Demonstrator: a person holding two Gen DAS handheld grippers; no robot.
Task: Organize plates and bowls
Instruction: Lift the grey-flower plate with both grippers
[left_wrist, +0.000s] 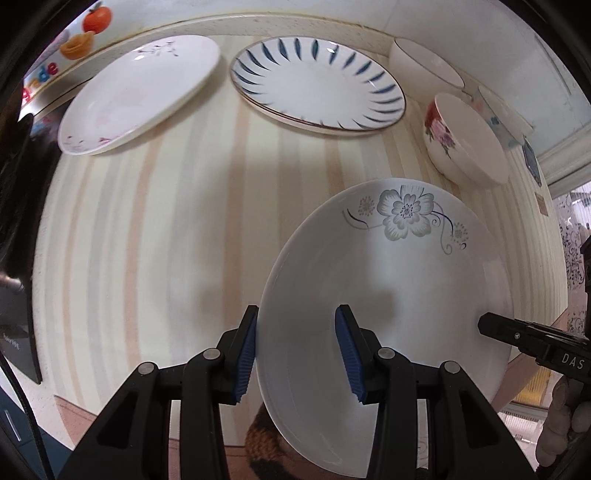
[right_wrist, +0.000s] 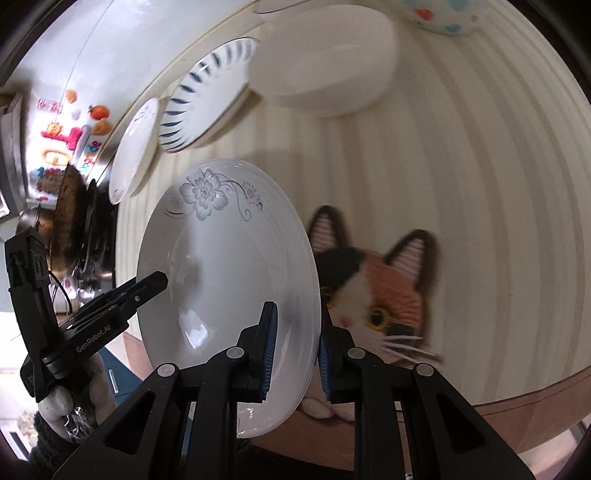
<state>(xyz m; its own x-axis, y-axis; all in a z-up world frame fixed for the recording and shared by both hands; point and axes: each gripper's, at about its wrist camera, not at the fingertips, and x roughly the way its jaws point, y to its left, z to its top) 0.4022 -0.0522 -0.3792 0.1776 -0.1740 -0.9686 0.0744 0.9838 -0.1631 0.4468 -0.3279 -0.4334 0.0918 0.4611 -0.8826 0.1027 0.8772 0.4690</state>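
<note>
Your left gripper (left_wrist: 295, 354) and right gripper (right_wrist: 295, 354) each clamp opposite rims of the grey-flower plate (left_wrist: 388, 295), jaws narrowly parted.

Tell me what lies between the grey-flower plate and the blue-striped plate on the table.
Nothing: in the left wrist view only bare striped tablecloth separates the grey-flower plate from the blue-striped plate.

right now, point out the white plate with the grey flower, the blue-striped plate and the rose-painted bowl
white plate with grey flower (left_wrist: 391, 295), left wrist view, bare centre
blue-striped white plate (left_wrist: 317, 86), left wrist view, plain middle
rose-painted white bowl (left_wrist: 439, 134), left wrist view, flowered outer wall
</note>
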